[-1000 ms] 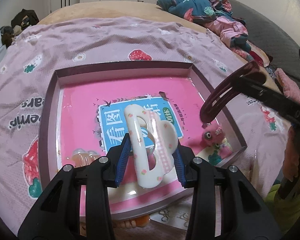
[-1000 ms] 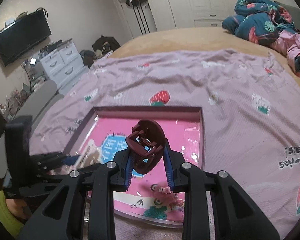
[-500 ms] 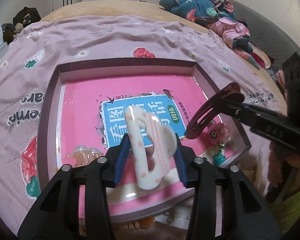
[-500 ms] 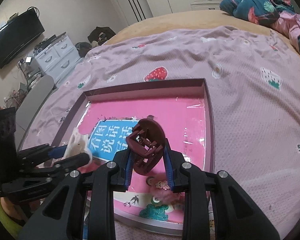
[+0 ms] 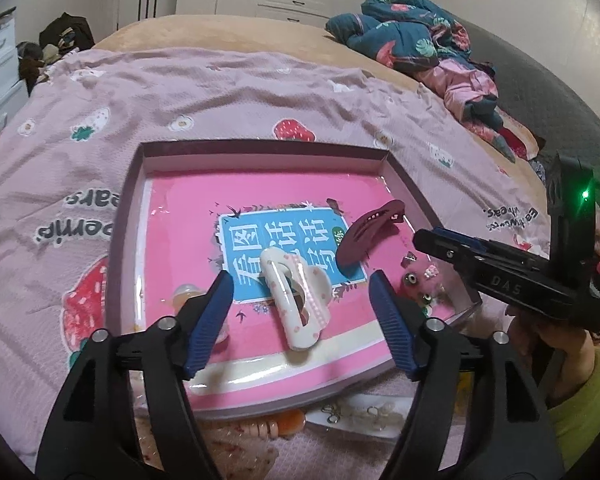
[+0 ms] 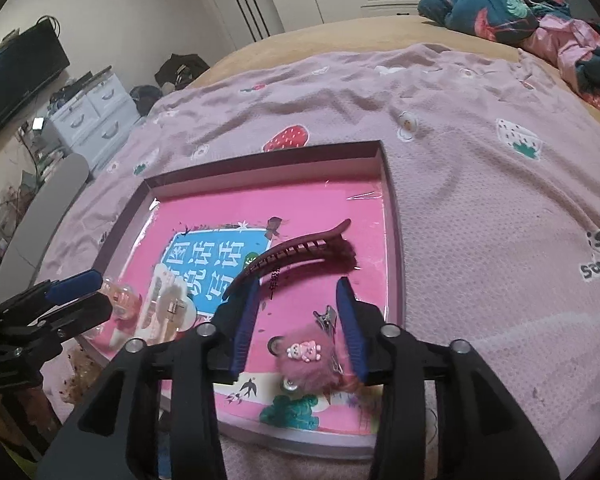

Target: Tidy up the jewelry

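Left wrist view: the left gripper (image 5: 302,300) is seen with its blue-padded jaws spread wide, having just been opening. The white hair claw (image 5: 296,300) lies between them on the pink floor of the shallow box (image 5: 260,148), touched by neither pad. Its long axis runs from near the blue label toward the camera, roughly along the line the jaws point. Farther right and deeper in the box, the maroon hair clip (image 5: 366,236) lies on the floor, its long axis slanted up to the right. The right gripper (image 5: 440,238) is seen from the side just beside that clip, nearer to it than the left one is. A pink fuzzy clip (image 5: 420,278) sits in the near right corner.

Right wrist view: the right gripper (image 6: 296,300) is shown with its jaws parted, also having just been opening. The maroon hair clip (image 6: 296,254) lies just ahead of the fingertips, its long axis crossing the gap from lower left to upper right; whether its left end rests on the left pad cannot be told. The pink fuzzy clip (image 6: 306,364) lies low between the jaws. A clear retreat is judged to be straight back for either gripper.
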Action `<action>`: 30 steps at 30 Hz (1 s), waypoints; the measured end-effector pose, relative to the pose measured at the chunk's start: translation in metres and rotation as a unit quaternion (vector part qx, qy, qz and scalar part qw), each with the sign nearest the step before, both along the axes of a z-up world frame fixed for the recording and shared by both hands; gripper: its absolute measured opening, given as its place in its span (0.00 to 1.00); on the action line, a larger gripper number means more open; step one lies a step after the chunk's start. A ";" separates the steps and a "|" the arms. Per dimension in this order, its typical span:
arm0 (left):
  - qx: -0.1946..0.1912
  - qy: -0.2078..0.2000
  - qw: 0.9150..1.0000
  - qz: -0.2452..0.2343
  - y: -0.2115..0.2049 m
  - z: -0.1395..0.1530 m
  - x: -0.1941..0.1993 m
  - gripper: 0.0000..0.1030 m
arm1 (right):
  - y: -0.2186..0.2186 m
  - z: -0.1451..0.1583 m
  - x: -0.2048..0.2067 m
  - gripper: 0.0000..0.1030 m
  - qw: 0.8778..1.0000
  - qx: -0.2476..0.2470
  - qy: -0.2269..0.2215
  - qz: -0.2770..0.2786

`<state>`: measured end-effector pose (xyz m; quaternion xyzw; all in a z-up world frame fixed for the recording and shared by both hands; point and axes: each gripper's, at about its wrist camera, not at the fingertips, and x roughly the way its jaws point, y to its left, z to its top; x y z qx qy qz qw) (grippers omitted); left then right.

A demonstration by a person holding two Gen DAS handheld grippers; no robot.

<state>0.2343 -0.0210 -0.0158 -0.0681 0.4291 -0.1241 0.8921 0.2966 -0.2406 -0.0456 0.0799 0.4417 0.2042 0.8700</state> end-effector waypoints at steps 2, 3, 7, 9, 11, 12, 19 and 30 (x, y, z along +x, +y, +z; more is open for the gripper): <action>0.000 -0.006 1.000 0.004 0.002 0.004 -0.004 0.66 | -0.004 0.004 -0.005 0.47 1.000 -0.001 -0.009 -0.007; -0.002 -0.009 1.000 0.008 0.005 0.006 -0.006 0.68 | -0.006 0.007 -0.009 0.50 1.000 -0.003 -0.014 -0.010; -0.014 -0.015 1.000 0.017 0.010 0.013 -0.012 0.71 | -0.015 0.015 -0.020 0.61 0.999 -0.003 -0.026 -0.024; -0.016 -0.022 0.999 0.023 0.013 0.018 -0.018 0.75 | -0.018 0.021 -0.026 0.66 0.999 -0.002 -0.033 -0.028; -0.013 -0.027 0.999 0.027 0.016 0.022 -0.022 0.79 | -0.021 0.026 -0.031 0.70 0.999 0.000 -0.040 -0.033; -0.013 -0.029 0.999 0.030 0.018 0.025 -0.025 0.82 | -0.022 0.029 -0.033 0.74 0.998 0.001 -0.044 -0.035; -0.018 -0.047 0.998 0.043 0.028 0.044 -0.042 0.90 | -0.031 0.052 -0.051 0.81 0.996 0.008 -0.071 -0.047; -0.031 -0.078 0.995 0.056 0.045 0.074 -0.073 0.91 | -0.043 0.090 -0.087 0.85 0.992 0.019 -0.112 -0.057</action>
